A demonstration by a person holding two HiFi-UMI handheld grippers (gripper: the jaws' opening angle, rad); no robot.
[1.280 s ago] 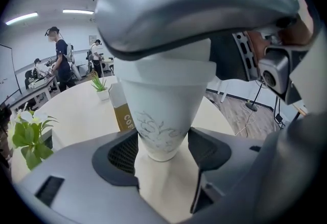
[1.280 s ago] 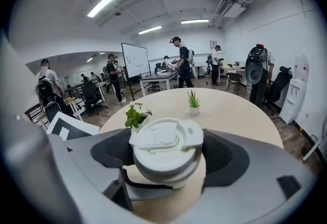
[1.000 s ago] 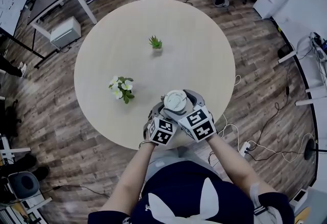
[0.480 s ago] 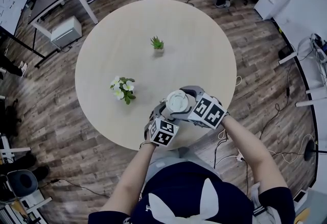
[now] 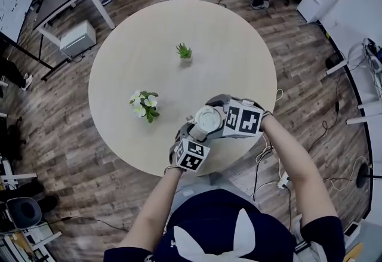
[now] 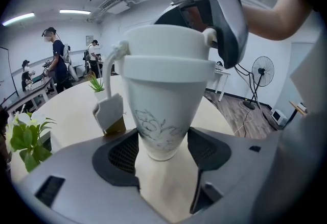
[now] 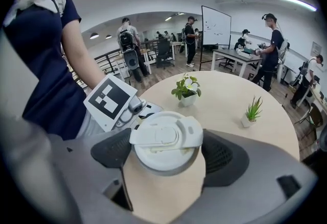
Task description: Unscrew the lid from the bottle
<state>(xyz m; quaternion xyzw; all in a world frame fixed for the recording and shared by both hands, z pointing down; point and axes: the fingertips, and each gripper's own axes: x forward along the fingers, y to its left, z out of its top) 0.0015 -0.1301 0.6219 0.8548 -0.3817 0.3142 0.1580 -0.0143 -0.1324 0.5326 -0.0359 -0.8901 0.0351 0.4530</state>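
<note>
A white bottle (image 6: 162, 116) with a faint floral print stands over the round table's near edge. My left gripper (image 6: 162, 150) is shut on its lower body, dark pads (image 6: 121, 154) pressing both sides. A white lid (image 7: 166, 139) with a flip tab caps it, and my right gripper (image 7: 166, 155) is shut around that lid from above. A small tag (image 6: 108, 112) hangs from a loop at the lid. In the head view the lid (image 5: 207, 118) shows between my left gripper (image 5: 194, 133) and my right gripper (image 5: 211, 117).
On the round table (image 5: 131, 46) stand a white flower pot (image 5: 143, 105) left of the bottle and a small green plant (image 5: 183, 51) farther back. Desks, a whiteboard and people stand around the room. Cables lie on the wood floor at the right.
My right gripper has swung round the lid, its marker cube moving from below the lid to its right side. The left gripper and the bottle have stayed almost still.
</note>
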